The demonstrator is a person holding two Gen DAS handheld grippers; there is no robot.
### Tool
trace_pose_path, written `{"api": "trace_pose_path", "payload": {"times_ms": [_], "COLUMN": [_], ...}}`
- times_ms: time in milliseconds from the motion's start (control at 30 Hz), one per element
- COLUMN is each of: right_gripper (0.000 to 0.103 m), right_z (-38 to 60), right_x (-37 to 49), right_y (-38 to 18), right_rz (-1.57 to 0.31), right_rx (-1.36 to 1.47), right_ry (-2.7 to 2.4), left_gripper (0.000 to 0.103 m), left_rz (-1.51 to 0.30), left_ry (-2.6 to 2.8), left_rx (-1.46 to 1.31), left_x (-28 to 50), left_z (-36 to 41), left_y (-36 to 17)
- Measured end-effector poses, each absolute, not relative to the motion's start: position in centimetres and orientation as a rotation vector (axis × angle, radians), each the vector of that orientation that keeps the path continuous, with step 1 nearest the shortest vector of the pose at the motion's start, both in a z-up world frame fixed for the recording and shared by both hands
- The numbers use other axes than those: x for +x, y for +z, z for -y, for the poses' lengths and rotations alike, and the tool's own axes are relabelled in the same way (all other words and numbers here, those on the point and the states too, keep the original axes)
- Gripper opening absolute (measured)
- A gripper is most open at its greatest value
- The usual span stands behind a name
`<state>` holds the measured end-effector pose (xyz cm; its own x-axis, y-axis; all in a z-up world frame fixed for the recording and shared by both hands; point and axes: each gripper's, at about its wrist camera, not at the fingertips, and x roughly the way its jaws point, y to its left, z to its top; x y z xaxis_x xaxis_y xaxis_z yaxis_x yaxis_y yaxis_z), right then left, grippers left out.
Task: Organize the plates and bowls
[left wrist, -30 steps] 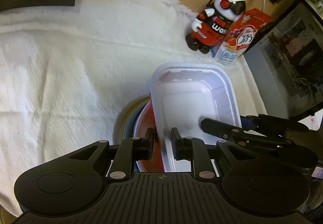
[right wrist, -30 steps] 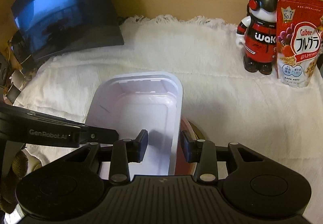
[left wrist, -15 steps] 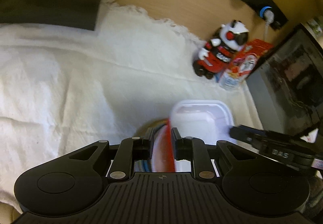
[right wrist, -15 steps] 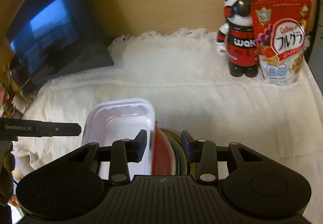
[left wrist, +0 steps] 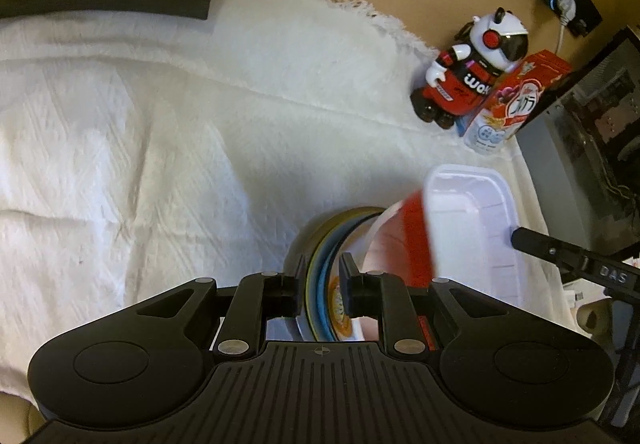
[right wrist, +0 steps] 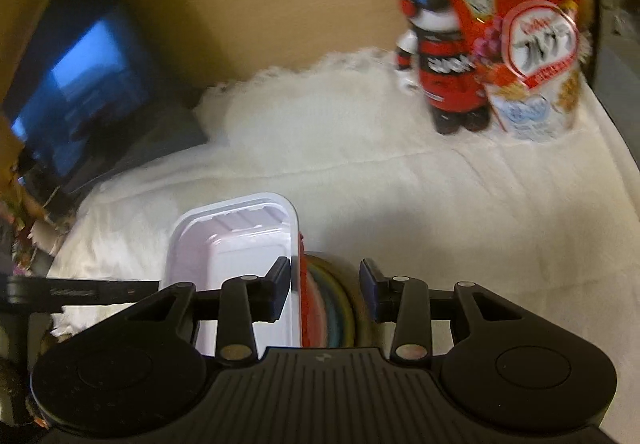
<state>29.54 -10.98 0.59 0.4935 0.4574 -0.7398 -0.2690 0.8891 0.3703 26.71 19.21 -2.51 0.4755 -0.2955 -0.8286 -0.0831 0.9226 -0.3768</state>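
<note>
Left wrist view shows the left claw (left wrist: 319,288) closed narrow on the rims of stacked plates (left wrist: 320,264), which stand on edge between its fingers. Just right of them is the red bowl (left wrist: 408,240), then the white tray (left wrist: 476,228). Right claw (right wrist: 325,288) grips the same bundle, tray wall to plates.

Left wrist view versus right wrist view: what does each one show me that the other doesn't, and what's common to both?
Only the left wrist view shows the left gripper clamped on the stacked plates' rims, and a dark framed panel at far right.

Only the right wrist view shows the right gripper straddling the white tray's wall and the plate edges, and a blue-lit screen at left.

Both show the white rectangular tray, the stack of plates, the white cloth, the panda robot toy and the cereal bag.
</note>
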Motion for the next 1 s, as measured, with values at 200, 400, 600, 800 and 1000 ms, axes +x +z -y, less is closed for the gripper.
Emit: {"api": "trace_pose_path", "payload": {"times_ms": [200, 400, 600, 800, 1000], "right_gripper": [0.037, 0.036, 0.036, 0.035, 0.032], "right_z": [10.4, 7.8, 7.0, 5.6, 4.5], "right_x": [30.1, 30.3, 31.5, 32.2, 33.4], "right_y": [-1.2, -1.5, -1.6, -1.1, -1.3], "right_rz": [-1.049, -1.066, -1.079, -1.065, -1.063], "right_rx": [0.259, 0.209, 0.209, 0.192, 0.184], "right_ry": [0.472, 0.464, 0.436, 0.450, 0.447], "left_gripper": [0.018, 0.017, 0.017, 0.017, 0.017], "left_rz": [-1.110, -1.124, -1.140, -1.174, -1.180], "left_ry": [-0.164, -0.185, -0.201, -0.179, -0.125], "left_rx": [-0.384, -0.394, -0.404, -0.402, -0.419], "left_x": [27.0, 27.7, 28.9, 29.6, 30.0], "left_z": [-18.4, -18.1, -18.4, -18.8, -20.1], "left_y": [-3.0, -3.4, -4.2, -5.8, -6.7]}}
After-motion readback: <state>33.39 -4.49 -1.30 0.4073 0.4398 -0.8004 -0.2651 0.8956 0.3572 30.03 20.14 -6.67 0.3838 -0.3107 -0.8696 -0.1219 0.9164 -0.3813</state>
